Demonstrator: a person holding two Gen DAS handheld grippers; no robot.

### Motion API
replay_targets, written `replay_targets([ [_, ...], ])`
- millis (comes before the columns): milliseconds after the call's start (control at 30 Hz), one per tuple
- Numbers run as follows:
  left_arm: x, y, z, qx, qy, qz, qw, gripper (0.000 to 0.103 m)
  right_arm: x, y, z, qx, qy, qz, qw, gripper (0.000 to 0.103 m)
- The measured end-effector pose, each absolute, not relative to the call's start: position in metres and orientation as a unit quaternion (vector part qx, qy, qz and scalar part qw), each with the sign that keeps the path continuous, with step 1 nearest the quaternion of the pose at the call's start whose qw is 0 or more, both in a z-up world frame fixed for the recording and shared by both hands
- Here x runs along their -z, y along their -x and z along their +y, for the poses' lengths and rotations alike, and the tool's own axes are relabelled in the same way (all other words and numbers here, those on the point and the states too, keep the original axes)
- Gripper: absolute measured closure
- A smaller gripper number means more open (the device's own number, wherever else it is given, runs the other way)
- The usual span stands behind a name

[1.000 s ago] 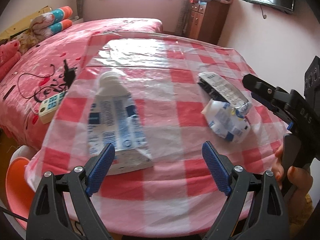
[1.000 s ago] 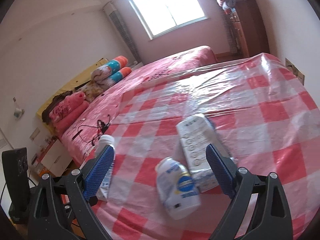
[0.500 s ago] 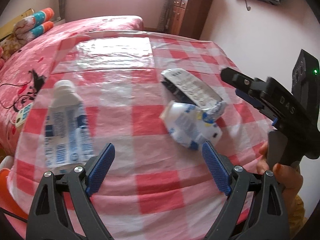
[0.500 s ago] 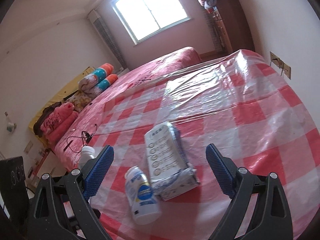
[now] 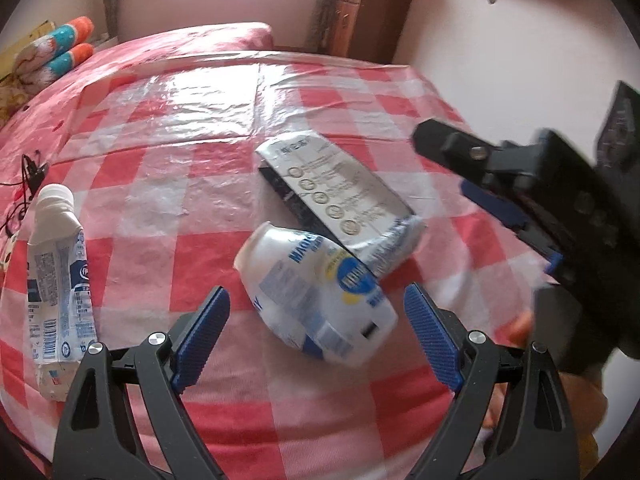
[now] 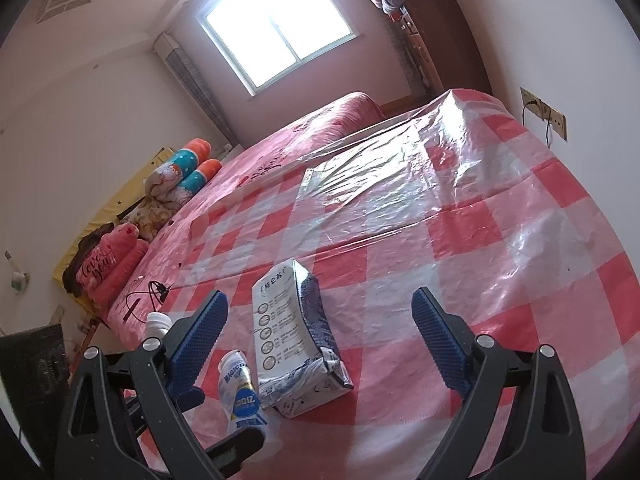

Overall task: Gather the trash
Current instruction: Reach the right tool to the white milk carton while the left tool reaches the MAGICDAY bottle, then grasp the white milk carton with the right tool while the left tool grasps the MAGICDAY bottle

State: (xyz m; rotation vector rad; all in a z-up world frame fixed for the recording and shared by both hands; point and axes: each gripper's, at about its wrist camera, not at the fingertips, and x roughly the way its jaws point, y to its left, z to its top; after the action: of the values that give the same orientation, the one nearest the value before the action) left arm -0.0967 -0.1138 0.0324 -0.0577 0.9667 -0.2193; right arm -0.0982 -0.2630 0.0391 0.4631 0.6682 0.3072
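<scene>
Both sets of jaws apart, empty: left gripper (image 5: 316, 324) straddles lying bottle (image 5: 316, 296), long axis far-left to near-right, carton (image 5: 340, 200) parallel, touching behind on table (image 5: 200, 264).

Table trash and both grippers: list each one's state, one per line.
Left gripper: open, empty, white bottle ahead between its fingers.
Right gripper: open, empty.
White bottle: lying on its side, against the carton.
Silver carton: lying flat, end crumpled.
Squashed bottle: flattened, capped, near table edge.

Carton (image 5: 340, 196) touching cup (image 5: 316, 300), bottle (image 5: 56, 280) well apart, bare tablecloth (image 5: 168, 200) between
</scene>
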Motion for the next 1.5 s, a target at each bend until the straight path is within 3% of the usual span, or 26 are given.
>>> replay_targets([
  [400,-0.018,0.083,-0.077,0.059,0.055,0.486,0.87,0.014,-0.032,0.08,-0.241,-0.164,-0.195,0.354,0.9,0.011],
  [1067,-0.015,0.067,-0.054,0.037,0.016,0.486,0.873,0.014,-0.015,0.048,-0.185,-0.136,-0.089,0.414,0.896,0.011],
  [1300,-0.012,0.06,-0.056,0.025,-0.017,0.477,0.878,0.015,-0.015,0.048,-0.181,-0.13,-0.073,0.416,0.897,0.022],
  [1433,-0.014,0.061,-0.054,0.026,-0.017,0.464,0.885,0.032,-0.015,0.048,-0.177,-0.138,-0.064,0.417,0.896,0.031],
  [1500,-0.015,0.061,-0.051,0.028,-0.013,0.462,0.886,0.035,-0.015,0.049,-0.175,-0.145,-0.058,0.417,0.896,0.038],
])
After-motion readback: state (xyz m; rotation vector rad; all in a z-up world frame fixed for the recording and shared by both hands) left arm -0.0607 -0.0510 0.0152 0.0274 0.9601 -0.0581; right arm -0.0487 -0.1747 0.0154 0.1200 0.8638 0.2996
